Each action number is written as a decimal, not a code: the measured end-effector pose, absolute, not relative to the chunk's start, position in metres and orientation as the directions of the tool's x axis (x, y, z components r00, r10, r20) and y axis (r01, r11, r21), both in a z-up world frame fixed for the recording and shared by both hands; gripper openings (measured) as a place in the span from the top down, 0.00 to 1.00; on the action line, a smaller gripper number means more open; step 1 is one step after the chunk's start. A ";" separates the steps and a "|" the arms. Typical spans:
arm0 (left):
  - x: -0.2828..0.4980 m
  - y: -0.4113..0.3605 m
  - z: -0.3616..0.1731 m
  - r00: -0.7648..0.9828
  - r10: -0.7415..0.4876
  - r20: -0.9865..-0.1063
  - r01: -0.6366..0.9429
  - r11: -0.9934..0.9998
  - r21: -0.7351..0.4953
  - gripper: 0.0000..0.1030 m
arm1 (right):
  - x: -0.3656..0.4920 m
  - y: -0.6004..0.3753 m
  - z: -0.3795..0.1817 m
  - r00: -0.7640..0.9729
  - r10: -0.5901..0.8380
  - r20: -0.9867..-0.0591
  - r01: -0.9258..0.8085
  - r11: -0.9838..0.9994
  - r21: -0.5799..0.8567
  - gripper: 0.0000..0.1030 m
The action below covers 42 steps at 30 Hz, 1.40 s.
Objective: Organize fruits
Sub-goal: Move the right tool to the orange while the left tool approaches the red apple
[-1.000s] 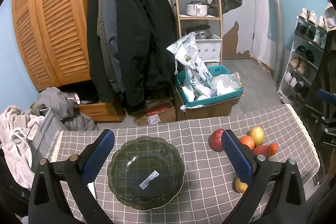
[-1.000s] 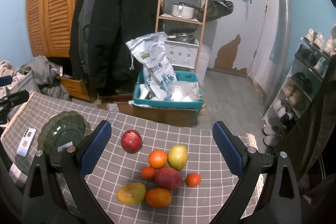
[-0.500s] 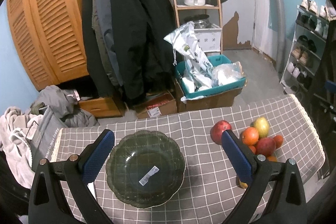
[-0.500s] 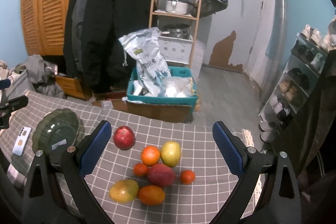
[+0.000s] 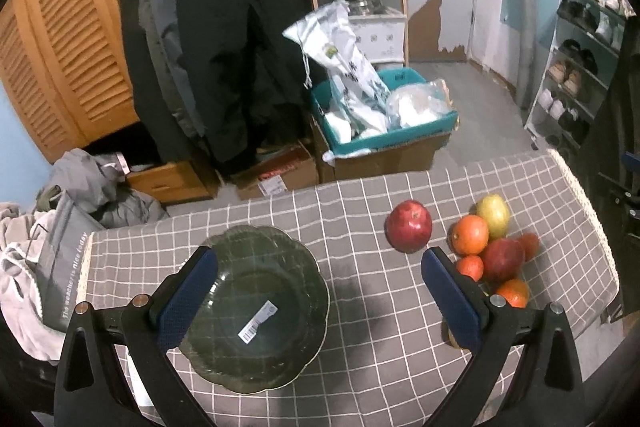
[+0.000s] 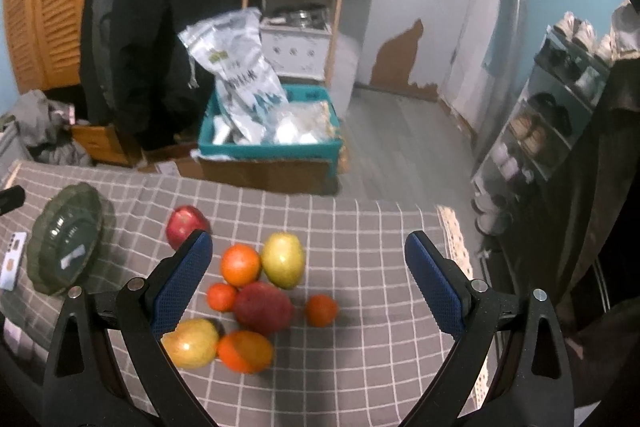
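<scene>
The left hand-held gripper (image 5: 319,285) is hovering with fingers spread apart, empty, above the dark green scalloped glass bowl (image 5: 256,307) on the grey checked tabletop (image 5: 360,367). The right hand-held gripper (image 6: 308,281) is hanging equally wide, empty, over the clustered fruits (image 6: 262,307); the round red apple (image 6: 186,225) is lying apart between cluster and bowl.

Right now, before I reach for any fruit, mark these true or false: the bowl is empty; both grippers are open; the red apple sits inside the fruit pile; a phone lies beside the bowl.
1. The green glass bowl holds no fruit. True.
2. The left gripper and right gripper are open and hold nothing. True.
3. The red apple sits inside the pile. False: it lies apart, between bowl and pile.
4. The phone lies between bowl and fruit. False: it is on the bowl's far side.
</scene>
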<state>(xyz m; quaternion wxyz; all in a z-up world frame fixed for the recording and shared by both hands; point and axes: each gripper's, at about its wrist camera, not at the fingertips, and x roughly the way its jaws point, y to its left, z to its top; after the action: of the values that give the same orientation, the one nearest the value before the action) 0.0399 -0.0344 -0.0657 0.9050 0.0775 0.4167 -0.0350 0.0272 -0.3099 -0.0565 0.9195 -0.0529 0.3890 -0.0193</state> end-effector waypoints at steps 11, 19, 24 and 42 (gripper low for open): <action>0.066 -0.057 -0.106 0.561 0.012 -0.828 0.161 0.979 0.124 0.01 | 0.048 -0.337 -0.111 0.564 -0.118 -0.817 0.034 0.992 -0.120 0.09; 0.087 -0.071 -0.138 0.484 0.000 -0.875 0.175 0.980 0.097 0.01 | 0.068 -0.350 -0.158 0.449 -0.100 -0.888 0.042 0.995 -0.091 0.14; 0.097 -0.082 -0.155 0.461 0.001 -0.887 0.199 0.974 0.105 0.01 | 0.079 -0.358 -0.190 0.373 -0.089 -0.924 0.034 0.996 -0.083 0.24; 0.121 -0.098 -0.202 0.333 -0.049 -0.942 0.216 0.976 0.025 0.01 | 0.100 -0.365 -0.252 0.218 0.019 -0.976 0.041 0.999 0.029 0.27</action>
<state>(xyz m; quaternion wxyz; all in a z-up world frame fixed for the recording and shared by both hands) 0.1213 -0.0983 -0.2015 0.8130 0.0730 0.5719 -0.0816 0.1001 -0.3652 -0.2518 0.7801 0.0239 0.6251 -0.0068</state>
